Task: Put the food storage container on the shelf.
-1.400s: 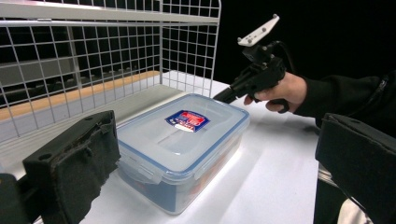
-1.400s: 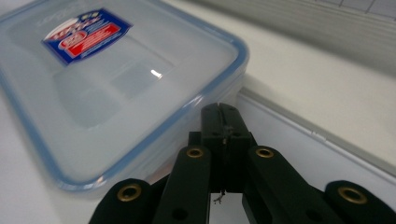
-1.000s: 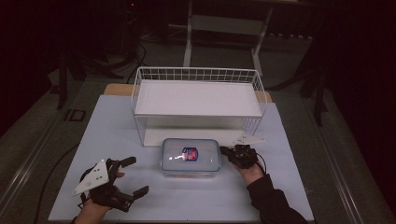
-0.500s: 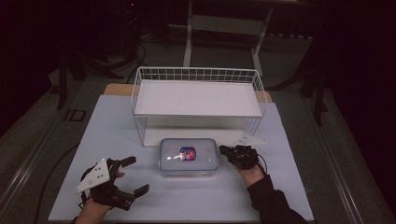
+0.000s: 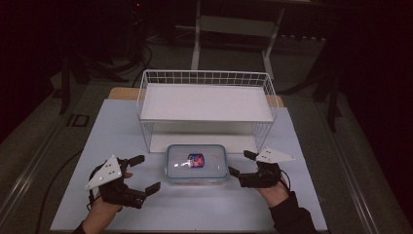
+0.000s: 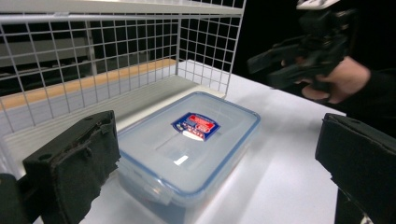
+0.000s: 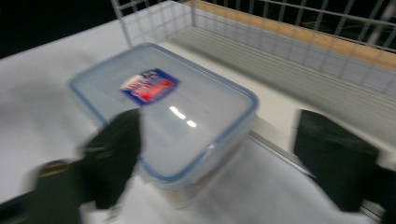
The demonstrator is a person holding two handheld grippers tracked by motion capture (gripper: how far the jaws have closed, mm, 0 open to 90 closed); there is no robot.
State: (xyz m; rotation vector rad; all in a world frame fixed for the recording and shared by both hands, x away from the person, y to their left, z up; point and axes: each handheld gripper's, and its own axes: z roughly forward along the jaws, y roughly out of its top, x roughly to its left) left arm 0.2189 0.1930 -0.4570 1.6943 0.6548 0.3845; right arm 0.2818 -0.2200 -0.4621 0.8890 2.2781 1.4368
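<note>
The left gripper sits at 7 o'clock on the table, jaws spread wide, holding nothing. The right gripper sits at 5 o'clock, jaws also apart, just beside the container's right end.

The lidded plastic container lies between them at table centre, directly before the wire shelf rack at 12 o'clock. It is probably rigid, light and smooth-sided; grip the short ends below the lid rim.

Contents are indistinct through the lid. The right gripper view is motion-blurred.
</note>
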